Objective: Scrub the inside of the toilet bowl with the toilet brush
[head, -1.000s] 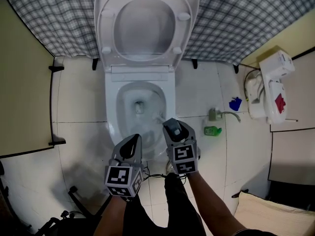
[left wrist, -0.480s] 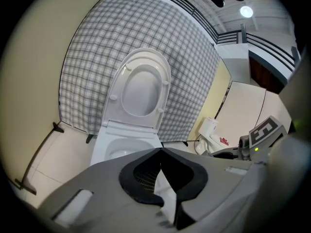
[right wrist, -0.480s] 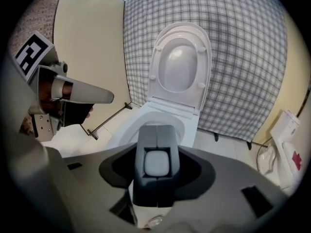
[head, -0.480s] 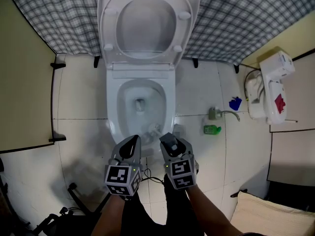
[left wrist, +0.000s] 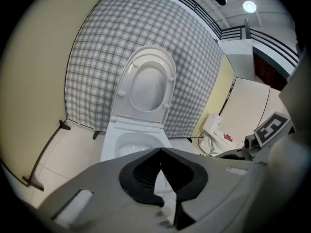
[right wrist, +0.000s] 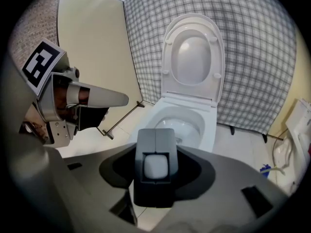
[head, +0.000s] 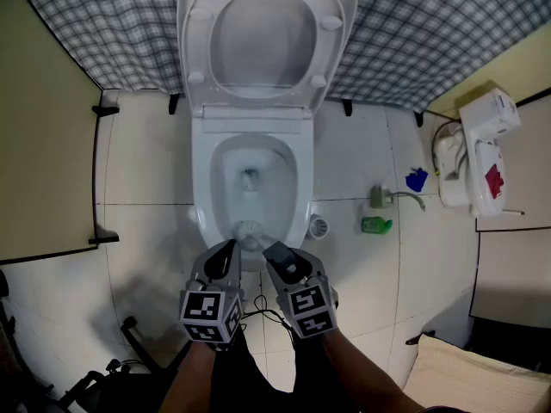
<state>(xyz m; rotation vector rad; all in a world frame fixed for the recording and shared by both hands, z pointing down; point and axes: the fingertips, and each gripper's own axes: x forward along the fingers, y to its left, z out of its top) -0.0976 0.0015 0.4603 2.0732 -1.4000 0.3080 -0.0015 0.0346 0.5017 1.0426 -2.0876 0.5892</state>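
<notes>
the toilet (head: pixel 203 192) stands open, with its lid (head: pixel 263 33) raised against the checked curtain (head: pixel 430 33) behind it. the brush (head: pixel 250 231) has its pale head inside the bowl, low at the front of the toilet, just behind the front rim; it seems to rest on the inner wall there, but the head view is too small to be sure. the right gripper (head: pixel 277 255) is in front of the toilet, over the front rim, and it points down into the bowl. its jaws are closed on the grey handle of the brush, which fills the gap between them in the right gripper view. the left gripper (head: pixel 225 249) is also in front of the toilet, just to the left of the right one. its jaws are together at the tips and nothing is between them. on the floor to the right of the toilet a round white holder (head: pixel 318 226) stands close to the base, and a green bottle (head: pixel 374 224) stands farther right.
</notes>
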